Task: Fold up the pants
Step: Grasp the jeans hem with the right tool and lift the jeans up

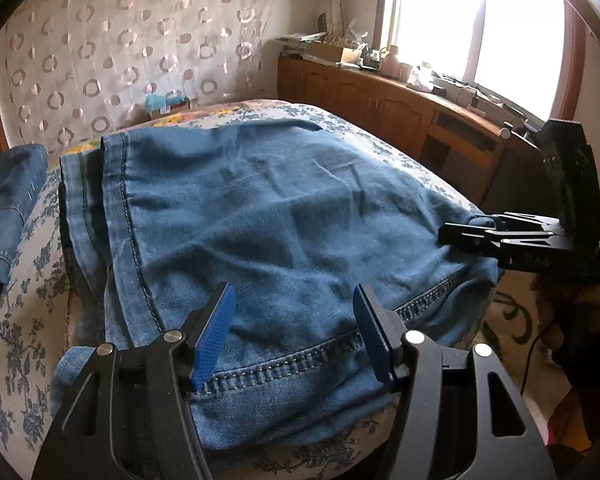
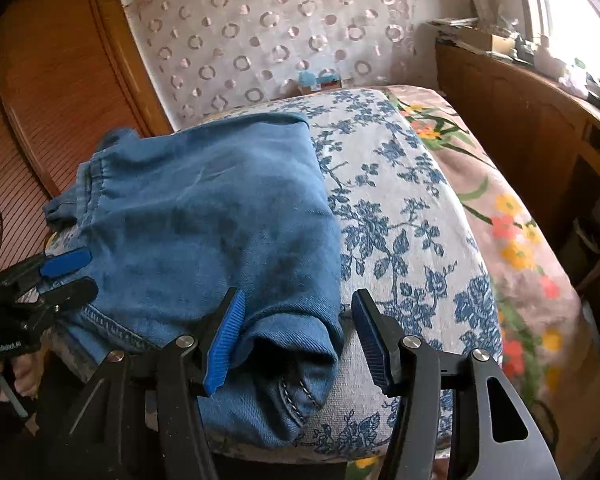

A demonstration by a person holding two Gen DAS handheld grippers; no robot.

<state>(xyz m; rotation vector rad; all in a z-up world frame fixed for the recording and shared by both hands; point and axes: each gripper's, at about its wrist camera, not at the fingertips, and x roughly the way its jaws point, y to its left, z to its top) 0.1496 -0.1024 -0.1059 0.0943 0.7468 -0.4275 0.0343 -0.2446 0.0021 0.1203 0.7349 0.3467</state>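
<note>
Jeans (image 1: 284, 216) lie folded on bed (image 2: 404, 208); left gripper (image 1: 294, 332) and right gripper (image 2: 298, 336) jaws open, holding nothing — close on near hem corners evenly before next fold

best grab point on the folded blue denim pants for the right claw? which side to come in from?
Probably the rolled fold corner of the folded blue denim pants nearest the right claw. It bulges up off the blue floral bedcover, giving the open jaws a thick edge to bite. Come in low from the bed's near edge, one finger sliding under the roll.

Home bedroom: bed (image 2: 400, 208), curtain (image 1: 120, 40)
</note>
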